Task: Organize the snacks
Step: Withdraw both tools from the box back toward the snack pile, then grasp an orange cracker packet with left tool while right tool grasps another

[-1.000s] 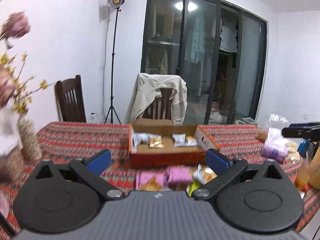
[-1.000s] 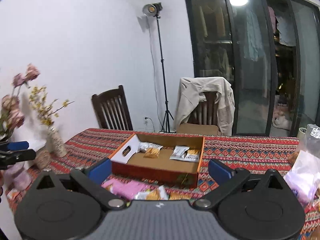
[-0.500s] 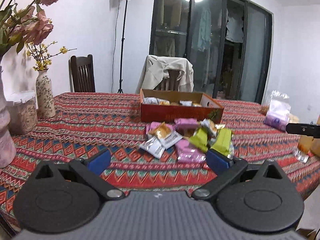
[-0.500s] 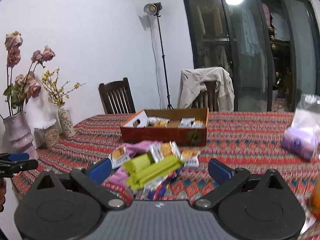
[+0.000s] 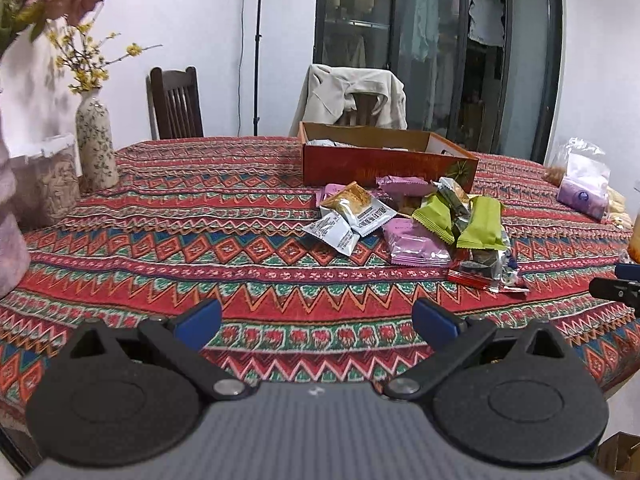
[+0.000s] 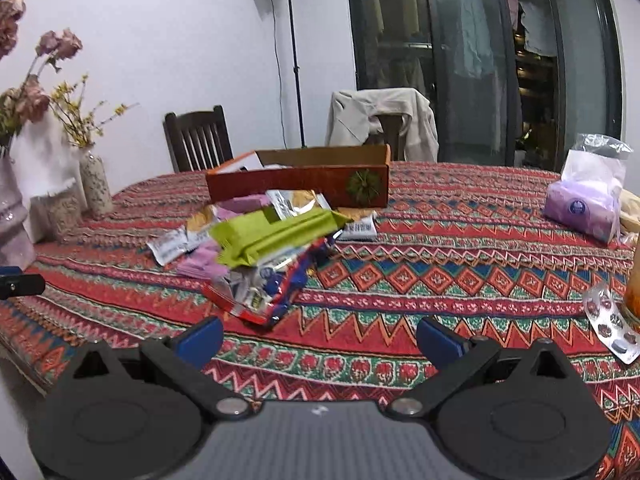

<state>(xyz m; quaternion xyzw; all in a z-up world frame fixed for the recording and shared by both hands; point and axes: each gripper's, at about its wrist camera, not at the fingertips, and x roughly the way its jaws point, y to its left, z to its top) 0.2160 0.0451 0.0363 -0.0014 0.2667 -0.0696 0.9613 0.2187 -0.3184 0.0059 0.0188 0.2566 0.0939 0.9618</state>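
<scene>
A pile of snack packets [image 5: 416, 220] lies on the patterned tablecloth in front of a shallow red cardboard box [image 5: 384, 162]. It holds green packets [image 6: 272, 232], pink ones [image 5: 418, 242], silver-white ones [image 5: 352, 212] and a red-blue wrapper [image 6: 276, 292]. A few packets show inside the box. My left gripper [image 5: 318, 322] is open and empty, low over the table's near edge, short of the pile. My right gripper [image 6: 320, 338] is open and empty, just before the red-blue wrapper. The box [image 6: 298, 182] stands behind the pile in the right wrist view.
Vases with flowers [image 5: 96, 144] and a jar [image 5: 52, 184] stand at the table's left. A clear bag with a purple pack [image 6: 584, 204], a blister pack [image 6: 612, 326] and an orange glass [image 6: 634, 284] sit at the right. Two chairs [image 5: 176, 104] stand behind the table.
Both grippers have dropped low and pulled back toward the table's near edge. The view tilted down, so the snack pile now fills the middle. Both stayed open.
</scene>
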